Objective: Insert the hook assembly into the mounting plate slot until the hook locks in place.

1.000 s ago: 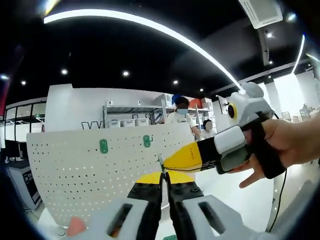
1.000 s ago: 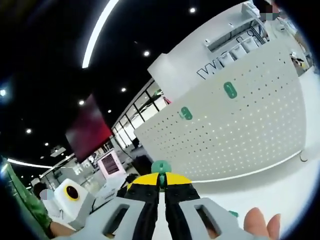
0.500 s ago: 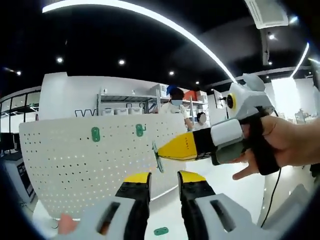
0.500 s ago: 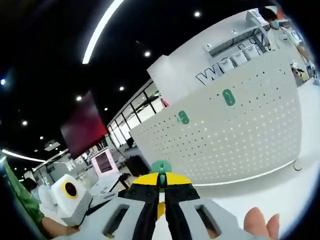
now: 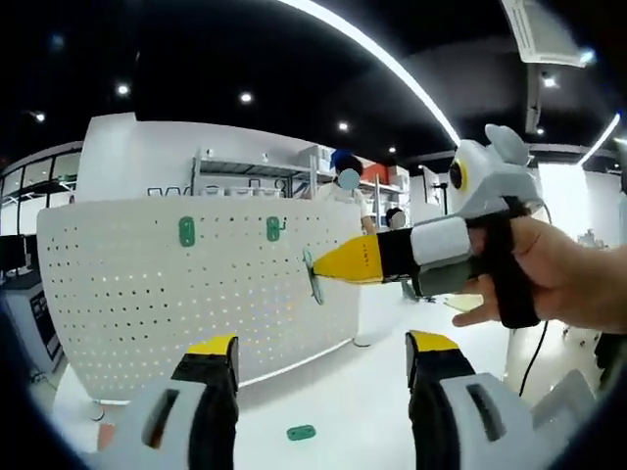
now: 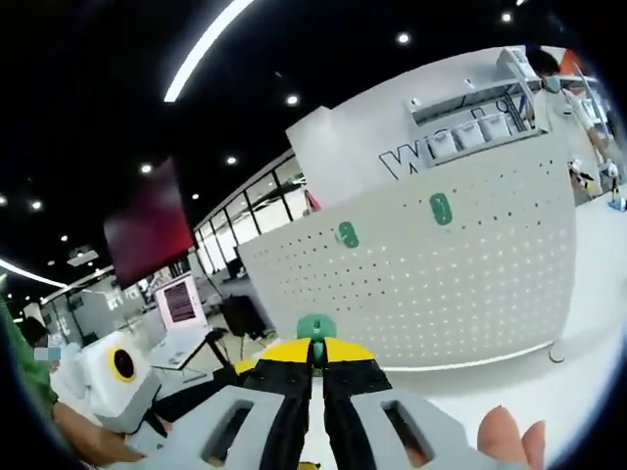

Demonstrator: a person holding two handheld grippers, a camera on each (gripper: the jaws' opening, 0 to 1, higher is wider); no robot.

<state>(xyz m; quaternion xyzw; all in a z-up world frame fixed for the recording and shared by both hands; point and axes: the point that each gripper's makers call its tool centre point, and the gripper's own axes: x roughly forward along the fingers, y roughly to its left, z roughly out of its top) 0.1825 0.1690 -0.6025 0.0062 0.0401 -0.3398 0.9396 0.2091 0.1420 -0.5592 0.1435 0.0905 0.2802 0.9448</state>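
**Hook held in right tongs, short of the pegboard**

Left gripper view: my left tongs point(image 5: 321, 362) stand released, jaws wide apart. The right tongs point(image 5: 315, 271) reach in from the right, clenched on the green hook assembly point(image 5: 312, 277), near the white pegboard point(image 5: 147, 294). Two green hooks point(image 5: 186, 231) sit on the board; another green piece point(image 5: 301, 432) lies on the surface point(image 5: 343, 411).

Right gripper view: my right tongs point(image 6: 315, 357) grip the hook assembly point(image 6: 315, 330), pegboard point(image 6: 460, 284) far ahead.

We find a lab or workshop hall: a white pegboard point(image 5: 186, 294) at 9 o'clock, storage shelving with bins point(image 5: 250, 181) at 11 o'clock, black ceiling with strip lighting point(image 5: 392, 59) at 12 o'clock, monitors point(image 6: 181, 304) beyond.
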